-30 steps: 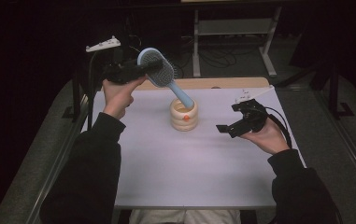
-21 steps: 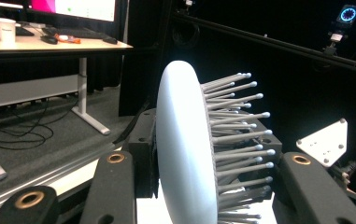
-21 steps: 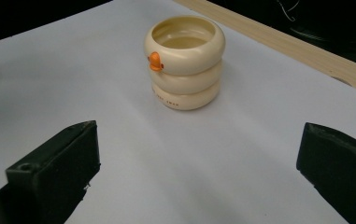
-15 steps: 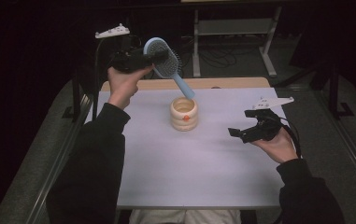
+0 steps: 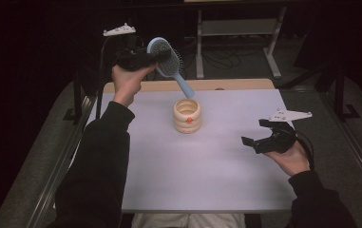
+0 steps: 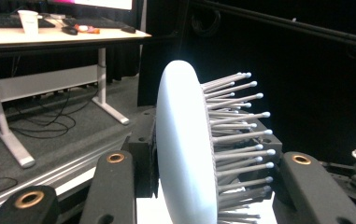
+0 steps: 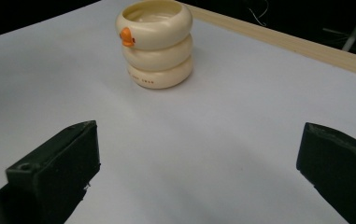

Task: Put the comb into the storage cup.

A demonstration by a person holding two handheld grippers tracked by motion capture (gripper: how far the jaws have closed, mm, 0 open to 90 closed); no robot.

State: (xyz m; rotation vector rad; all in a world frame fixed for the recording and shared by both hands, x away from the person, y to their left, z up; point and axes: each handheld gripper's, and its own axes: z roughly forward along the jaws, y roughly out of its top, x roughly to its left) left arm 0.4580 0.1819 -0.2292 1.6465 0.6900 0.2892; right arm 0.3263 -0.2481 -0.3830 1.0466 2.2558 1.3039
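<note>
Hairbrush [image 5: 168, 59], pale blue, is clamped by its head between the jaws of the left tool [image 5: 138, 58], held in the air above the counter's [image 5: 207, 180] far left corner; its handle slants down toward the cream ringed holder [image 5: 187, 115] without touching it. That holder, with an orange beak on its front, stands upright on the white counter near the middle of the far edge. Right tool [image 5: 259, 137] hovers near the right edge, jaws wide apart and gripping nothing.
</note>
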